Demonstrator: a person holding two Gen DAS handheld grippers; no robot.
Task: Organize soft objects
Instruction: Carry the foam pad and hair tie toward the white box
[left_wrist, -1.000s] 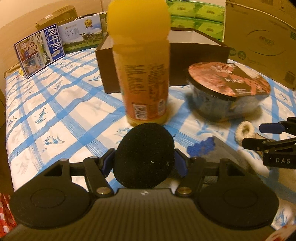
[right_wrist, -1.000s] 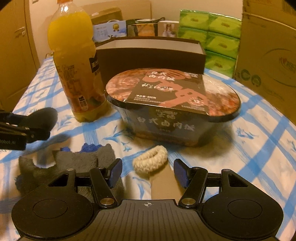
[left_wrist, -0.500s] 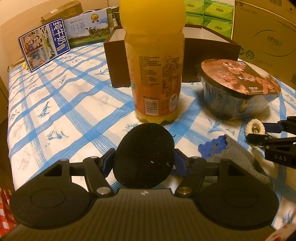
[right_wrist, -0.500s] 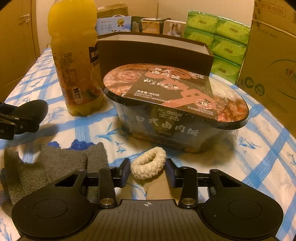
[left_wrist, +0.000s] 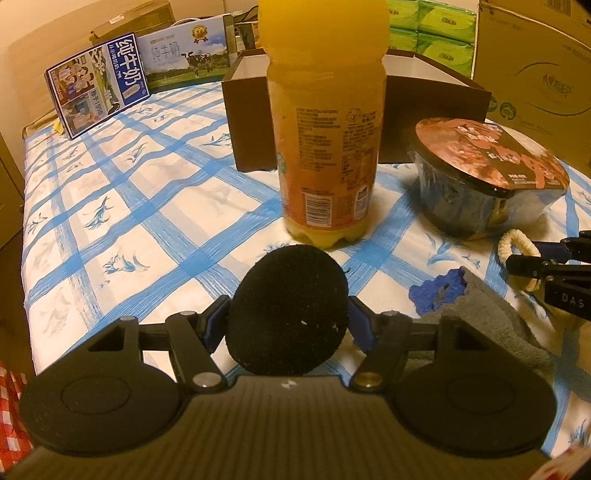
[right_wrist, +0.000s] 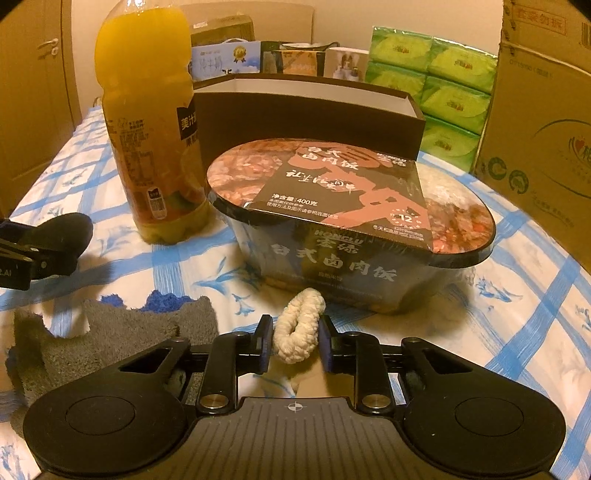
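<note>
The open dark brown cardboard box (right_wrist: 310, 110) hides its inside. The right hand-held gripper (right_wrist: 295, 343), just closing, pinches a cream knitted ring (right_wrist: 297, 332) above the checked tabletop (right_wrist: 517, 295). The left hand-held gripper (left_wrist: 288, 325) clamps a round black sponge (left_wrist: 288, 310).

Juice bottle (left_wrist: 327, 155) and meal bowl (right_wrist: 351, 225) block the brown box (right_wrist: 306, 118) ahead.

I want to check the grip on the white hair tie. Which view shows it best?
The right wrist view: the hair tie sits centred between the right hand-held gripper's closing fingers. The left wrist view shows only part of its loop at the right edge.
</note>
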